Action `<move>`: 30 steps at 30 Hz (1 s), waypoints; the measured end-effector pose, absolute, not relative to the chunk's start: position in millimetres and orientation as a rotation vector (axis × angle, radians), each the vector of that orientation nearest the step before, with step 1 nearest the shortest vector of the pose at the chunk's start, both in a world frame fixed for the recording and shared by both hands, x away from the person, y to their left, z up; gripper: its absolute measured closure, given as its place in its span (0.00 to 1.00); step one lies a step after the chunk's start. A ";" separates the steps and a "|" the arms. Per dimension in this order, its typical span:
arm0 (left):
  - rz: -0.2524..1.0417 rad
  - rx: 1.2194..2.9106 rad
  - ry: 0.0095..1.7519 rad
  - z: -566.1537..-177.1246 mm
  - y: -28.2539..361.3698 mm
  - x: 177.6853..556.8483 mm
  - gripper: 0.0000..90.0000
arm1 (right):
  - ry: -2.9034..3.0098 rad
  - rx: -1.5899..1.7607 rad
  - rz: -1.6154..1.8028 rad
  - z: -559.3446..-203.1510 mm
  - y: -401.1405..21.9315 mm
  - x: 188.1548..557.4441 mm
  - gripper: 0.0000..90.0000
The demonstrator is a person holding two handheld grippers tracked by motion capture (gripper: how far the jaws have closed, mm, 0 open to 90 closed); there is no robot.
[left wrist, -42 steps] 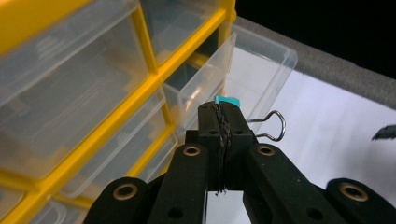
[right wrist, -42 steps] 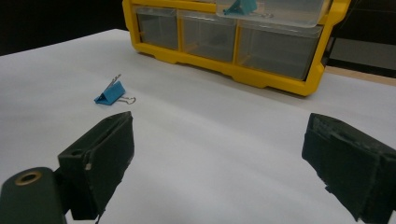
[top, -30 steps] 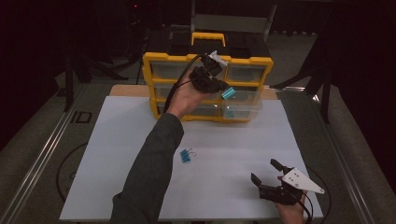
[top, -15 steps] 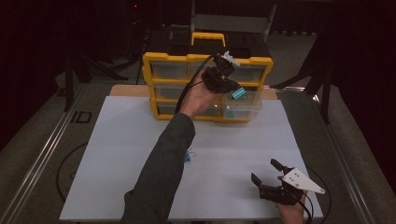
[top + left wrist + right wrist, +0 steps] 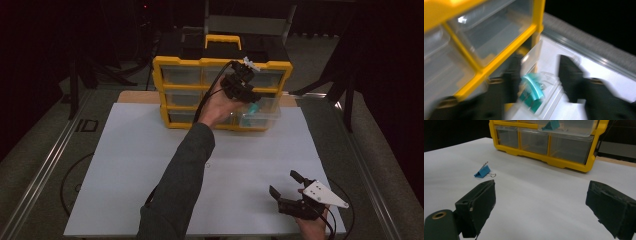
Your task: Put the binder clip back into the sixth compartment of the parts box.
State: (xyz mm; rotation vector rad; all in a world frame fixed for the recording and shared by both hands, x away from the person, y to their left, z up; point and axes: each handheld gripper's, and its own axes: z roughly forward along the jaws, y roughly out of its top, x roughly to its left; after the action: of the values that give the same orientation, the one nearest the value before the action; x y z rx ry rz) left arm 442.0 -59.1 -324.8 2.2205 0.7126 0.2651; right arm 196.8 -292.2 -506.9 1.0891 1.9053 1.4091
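Observation:
A teal binder clip (image 5: 532, 91) lies in a pulled-out clear drawer (image 5: 266, 119) at the lower right of the yellow drawer cabinet (image 5: 220, 63). My left gripper (image 5: 249, 96) hovers just over that drawer, open, its jaws on either side of the clip (image 5: 254, 107) without gripping it. The left gripper view is blurred. A second, blue binder clip (image 5: 483, 171) rests on the white sheet (image 5: 544, 195), well ahead of my right gripper (image 5: 541, 202). The right gripper (image 5: 286, 186) sits near the sheet's front right corner, open and empty. The teal clip (image 5: 551, 125) shows in the drawer from there too.
The cabinet has a black top with a yellow handle (image 5: 222, 40) and stands at the far edge of the white sheet (image 5: 125, 165). The person's left sleeve (image 5: 180, 175) stretches across the middle of the table. Metal rails (image 5: 45, 170) border the table.
The left gripper carried the teal clip right and down to the open drawer. Its jaws have come apart and the clip now lies in the drawer. The right gripper stayed put.

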 end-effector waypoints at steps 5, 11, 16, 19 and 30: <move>0.295 2.205 0.747 -326.6 -54.3 439.2 0.14 | 1.904 1.089 1.408 -506.8 -292.0 196.6 0.10; 0.335 2.206 0.803 -330.6 -37.3 437.8 0.04 | 1.903 1.090 1.406 -506.8 -292.1 196.4 0.10; 0.353 2.210 0.812 -334.1 -21.1 435.1 0.03 | 1.905 1.088 1.405 -506.9 -292.5 196.2 0.10; 0.374 2.220 0.807 -335.1 -11.7 431.2 0.03 | 1.905 1.088 1.405 -507.0 -292.6 196.3 0.10; 0.389 2.184 0.811 -337.3 20.8 416.0 0.02 | 1.907 1.089 1.399 -507.4 -291.5 196.3 0.10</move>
State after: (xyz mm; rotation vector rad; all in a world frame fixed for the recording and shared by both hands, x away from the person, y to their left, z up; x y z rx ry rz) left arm 416.0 20.8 -337.3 2.1838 0.8114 0.3895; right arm 196.3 -291.5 -507.4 1.0889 1.9067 1.3987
